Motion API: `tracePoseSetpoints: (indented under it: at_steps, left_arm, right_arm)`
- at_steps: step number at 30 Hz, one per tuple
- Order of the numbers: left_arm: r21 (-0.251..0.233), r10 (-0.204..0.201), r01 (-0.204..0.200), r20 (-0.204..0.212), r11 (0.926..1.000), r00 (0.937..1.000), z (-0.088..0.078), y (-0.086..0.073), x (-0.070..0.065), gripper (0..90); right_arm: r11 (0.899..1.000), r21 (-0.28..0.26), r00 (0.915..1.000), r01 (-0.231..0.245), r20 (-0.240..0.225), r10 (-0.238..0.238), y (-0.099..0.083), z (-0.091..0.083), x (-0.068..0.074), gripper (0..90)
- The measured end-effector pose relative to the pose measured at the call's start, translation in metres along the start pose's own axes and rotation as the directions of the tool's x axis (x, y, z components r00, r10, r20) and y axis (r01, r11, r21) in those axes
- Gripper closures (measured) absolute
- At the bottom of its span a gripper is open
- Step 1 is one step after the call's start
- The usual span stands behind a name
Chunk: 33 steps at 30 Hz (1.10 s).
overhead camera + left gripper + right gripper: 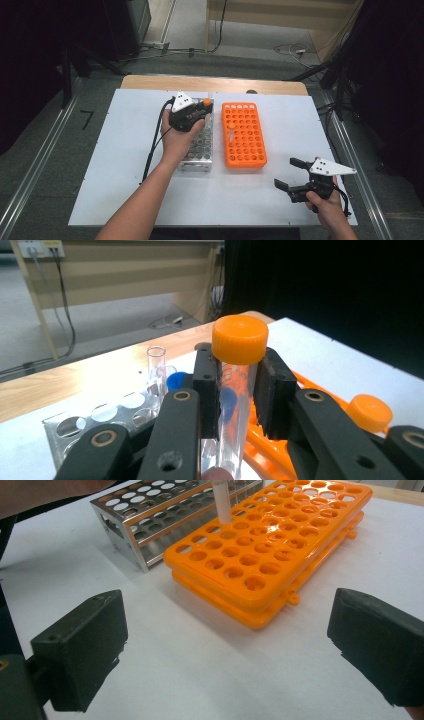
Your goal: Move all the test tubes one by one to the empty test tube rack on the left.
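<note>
Left hand-held gripper (239, 390): jaws closed on a clear tube (235, 415) with an orange cap (240, 339), clamped just below the cap and held upright over the far end of the metal rack (200, 145). The upright hold likely suits lifting from or lowering into a well.

Right hand-held gripper (225, 650): jaws wide apart, holding nothing, resting near the table (125, 175) edge, well apart from both racks; apparently waiting.

Metal rack (150, 515): most wells seem vacant; an uncapped glass tube (156, 371) and a blue cap (176, 381) stand at its far end.

Orange rack (243, 134): just beside the metal rack, one tube (221, 502) standing in it; remaining wells empty. Another orange cap (370, 412) sits over it.
</note>
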<state>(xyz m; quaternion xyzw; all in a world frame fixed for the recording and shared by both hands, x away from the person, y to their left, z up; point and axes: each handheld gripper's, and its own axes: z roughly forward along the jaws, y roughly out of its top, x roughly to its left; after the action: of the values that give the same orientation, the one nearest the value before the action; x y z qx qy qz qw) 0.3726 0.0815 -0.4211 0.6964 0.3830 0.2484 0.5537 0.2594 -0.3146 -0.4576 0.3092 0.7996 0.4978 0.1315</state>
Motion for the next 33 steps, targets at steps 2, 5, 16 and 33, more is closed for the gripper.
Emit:
tracePoseSetpoints:
  at_steps: [2, 5, 16, 33]
  left_arm:
    - [0.02, 0.026, -0.026, -0.01, 0.9995, 0.9996, -0.001, -0.001, -0.003, 73.6]
    - [0.041, 0.038, -0.037, -0.036, 0.9985, 0.9986, -0.002, -0.003, -0.007, 73.7]
    - [0.08, 0.032, -0.028, -0.051, 0.9964, 0.9982, 0.0, -0.007, -0.009, 72.9]
    - [0.071, -0.019, 0.02, -0.01, 0.9973, 0.9998, -0.008, -0.01, -0.008, 44.2]
  right_arm:
    - [1.0, 0.001, 1.0, 0.001, 0.0, -0.001, 0.0, 0.0, 0.0, 1.5]
    - [1.0, 0.001, 1.0, 0.001, 0.0, -0.001, 0.0, 0.0, 0.0, 1.6]
    - [1.0, 0.009, 1.0, -0.001, -0.006, 0.001, -0.001, 0.002, 0.0, 1.6]
    - [1.0, 0.008, 1.0, 0.002, -0.007, -0.002, 0.0, 0.003, 0.001, 1.7]
